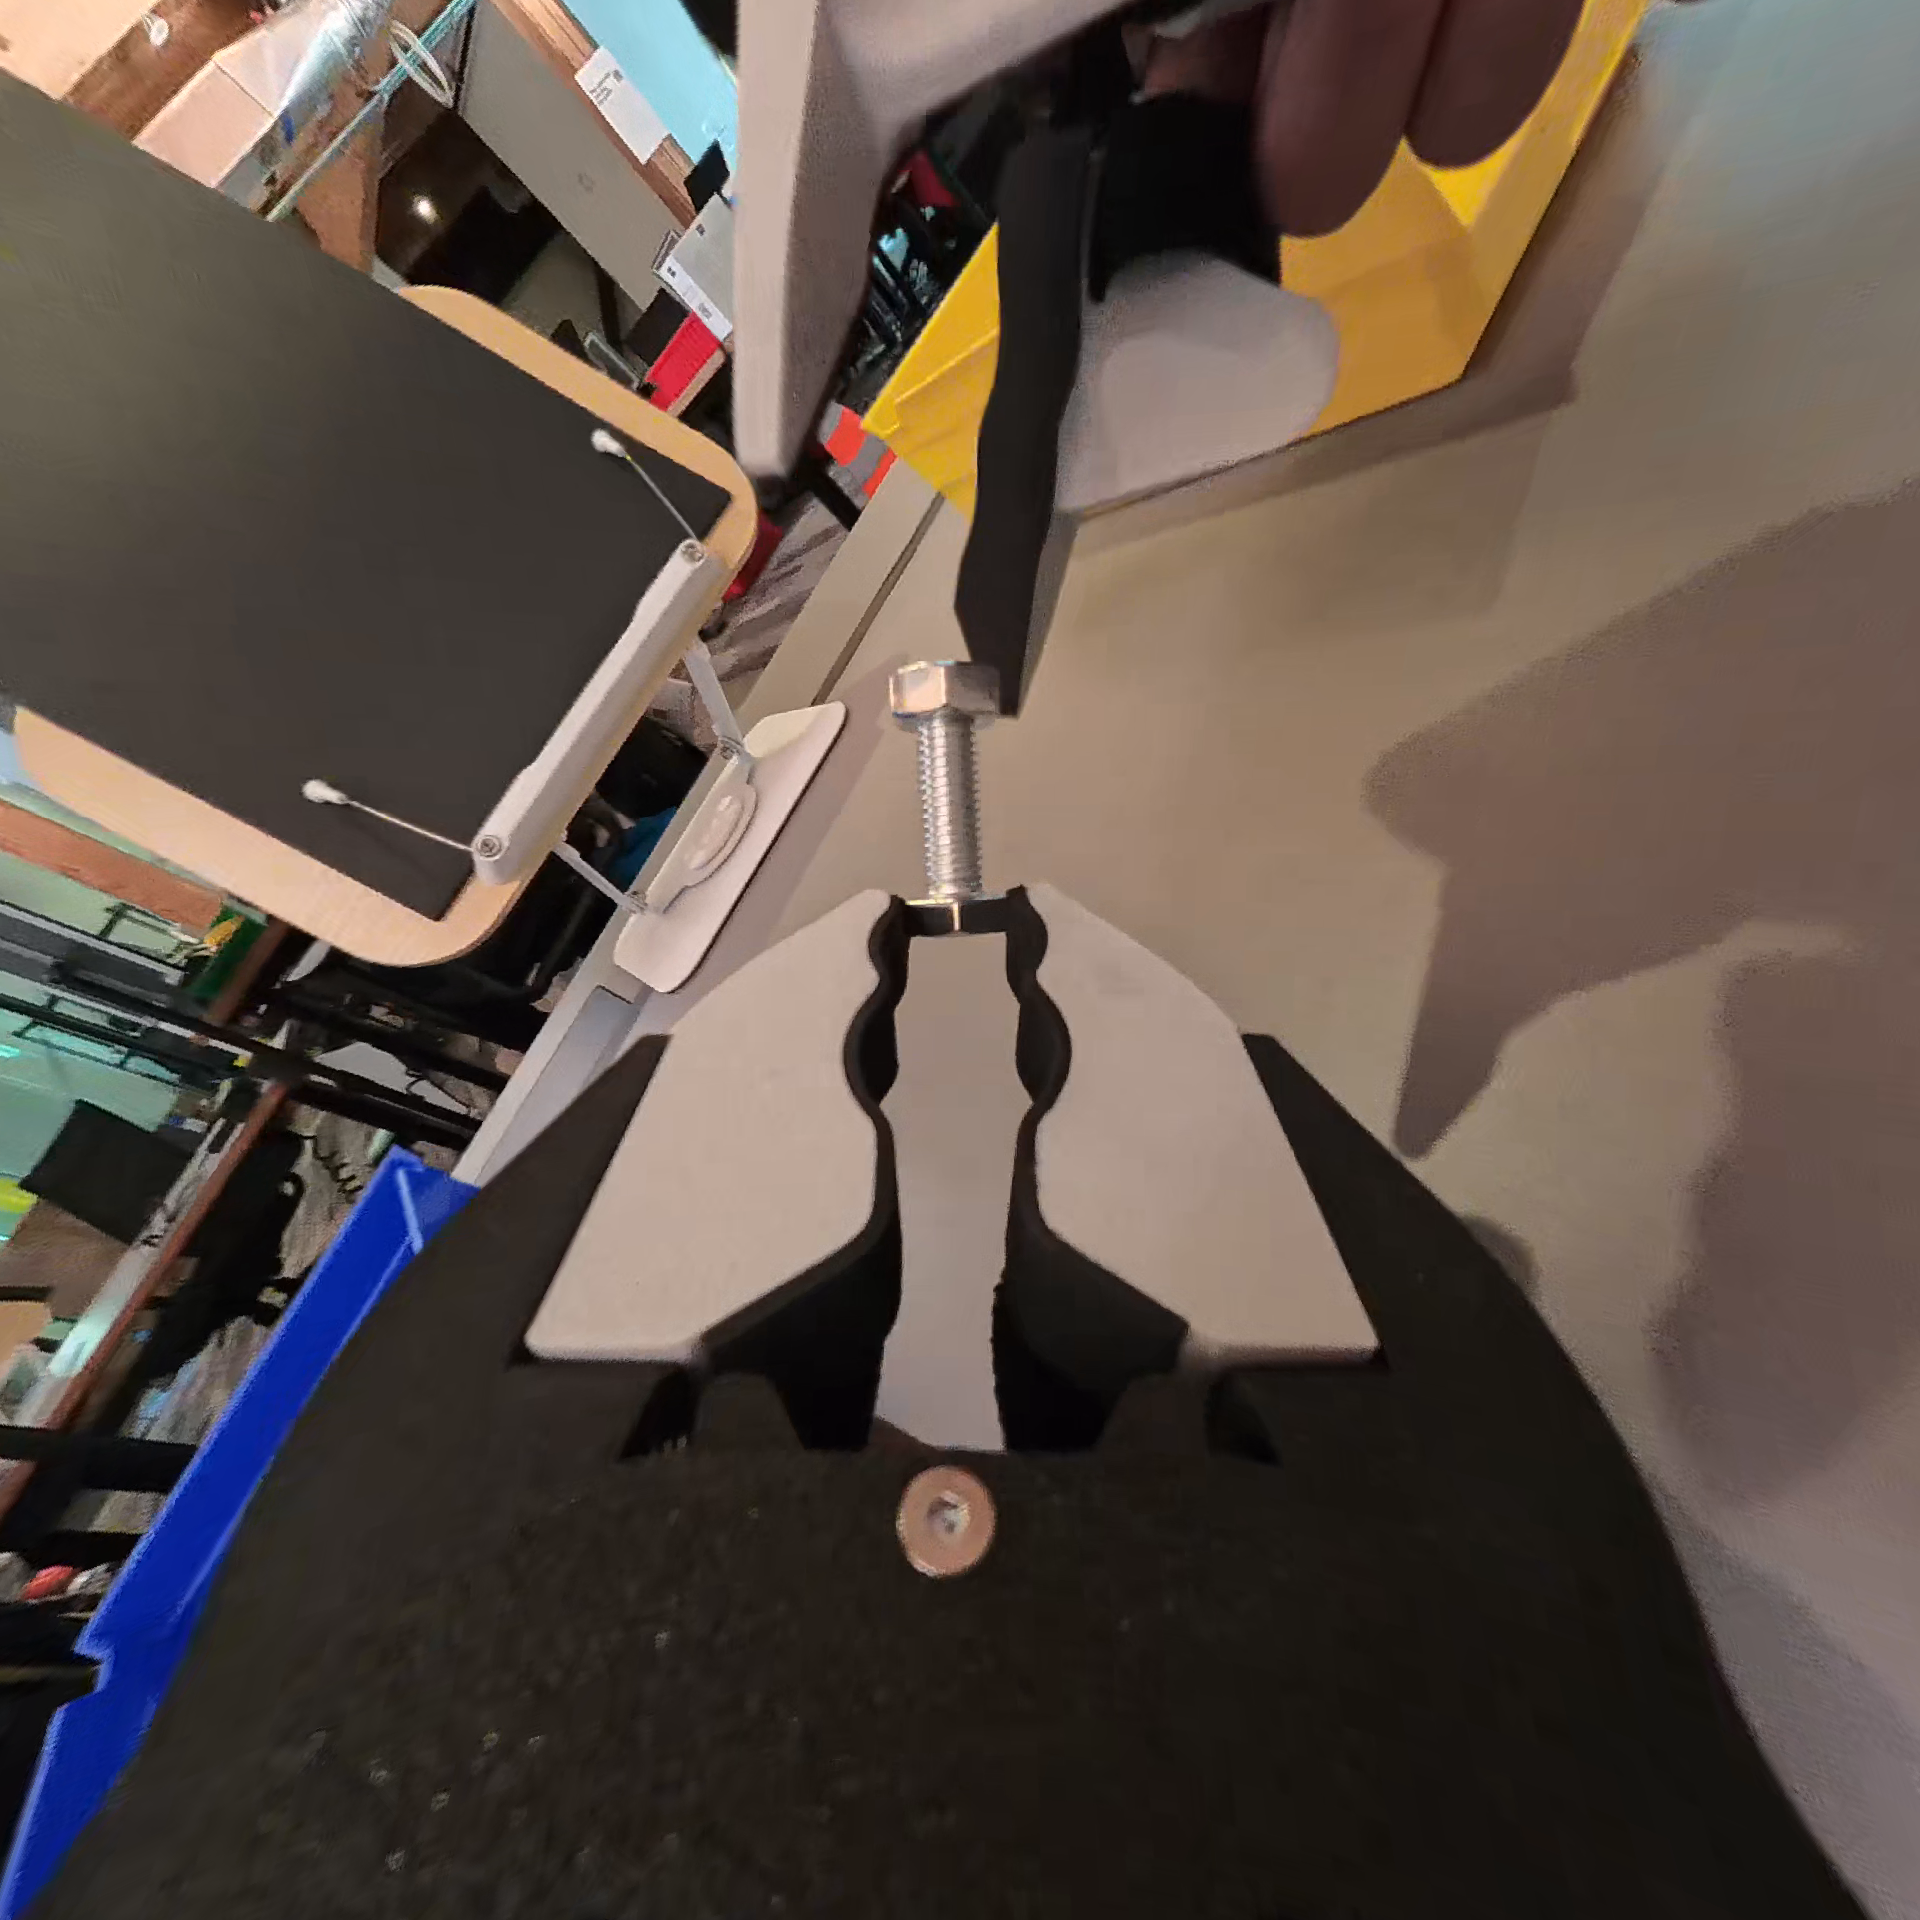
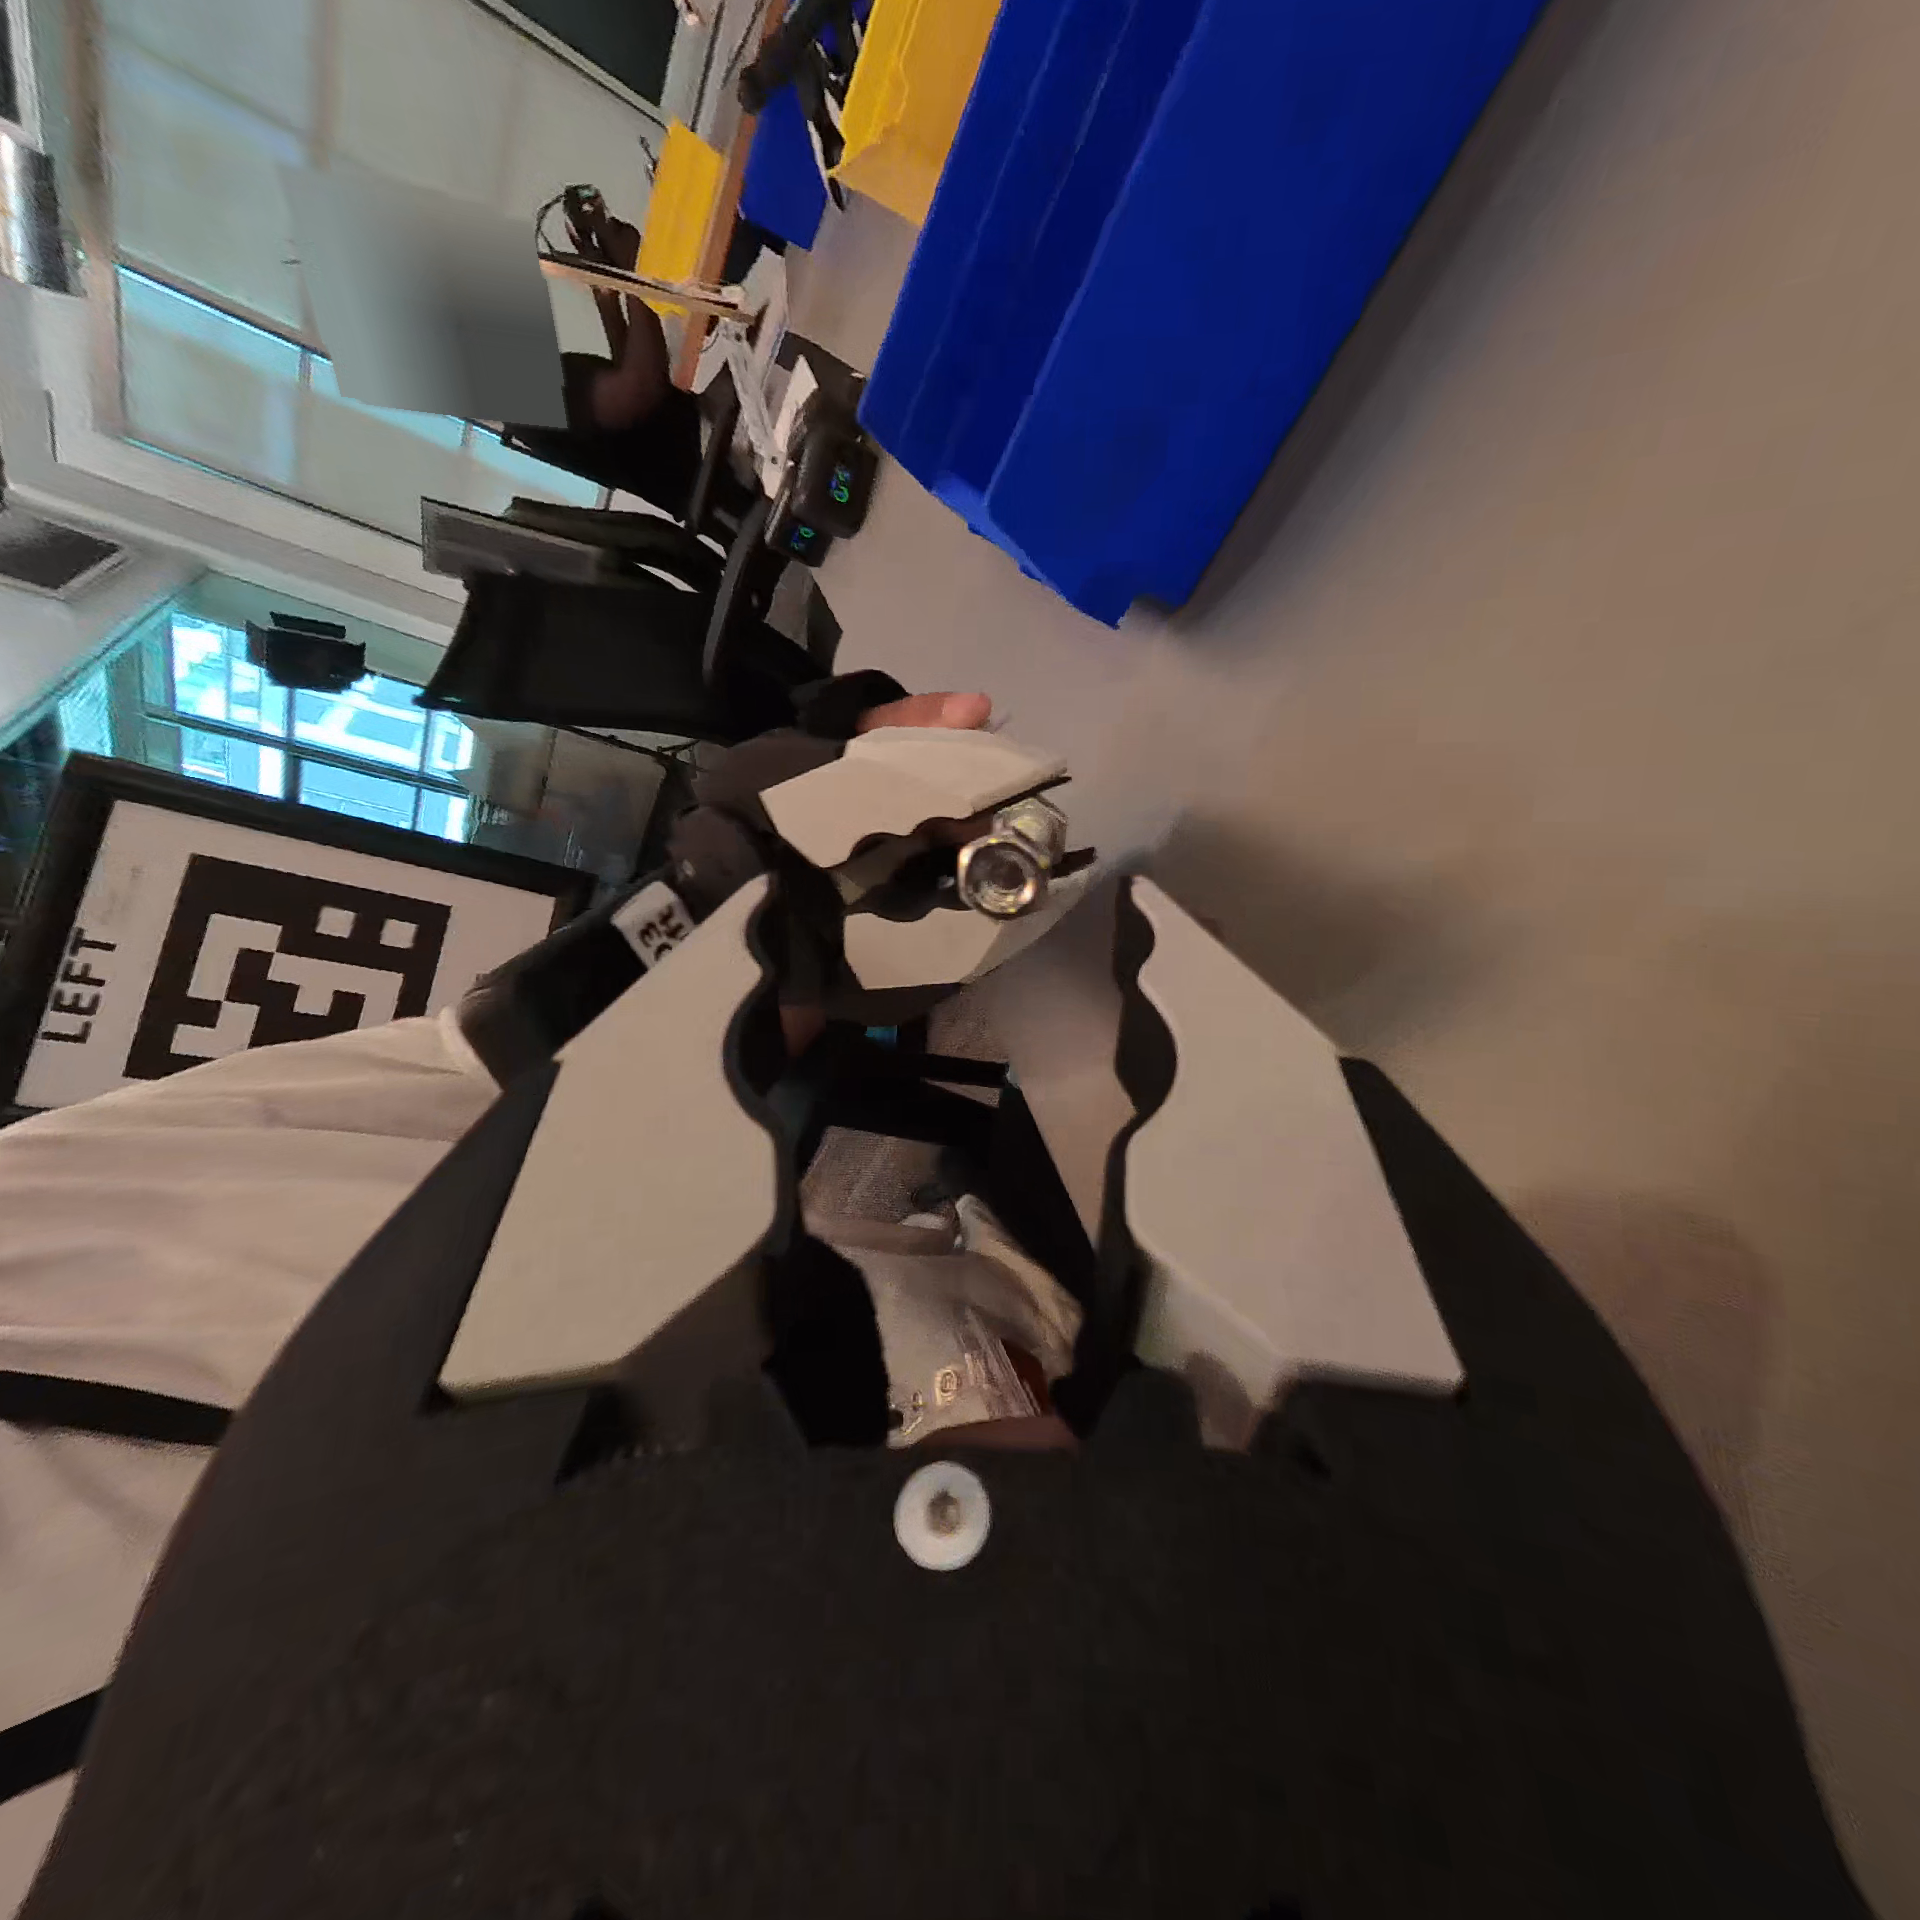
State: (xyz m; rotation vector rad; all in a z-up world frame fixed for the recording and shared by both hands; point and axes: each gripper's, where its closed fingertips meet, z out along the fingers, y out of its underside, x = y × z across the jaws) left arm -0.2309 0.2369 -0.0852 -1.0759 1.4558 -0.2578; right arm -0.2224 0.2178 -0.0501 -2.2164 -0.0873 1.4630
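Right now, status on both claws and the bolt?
Left claw shut on nut at bolt tip. Right claw open, empty, beside bolt head. Nothing blocking.

surface: grey table [image 2: 1558,727] | on it: blue bins [image 2: 1195,260]; yellow bin [image 1: 1382,301], possibly resting there

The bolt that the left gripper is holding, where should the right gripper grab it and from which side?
Probably the hex head: it is the bolt's free end, with flat faces for the pads. The left gripper clamps a nut at the thread's far end. The right gripper, open, could come in across the bolt's axis and close on two opposite flats.
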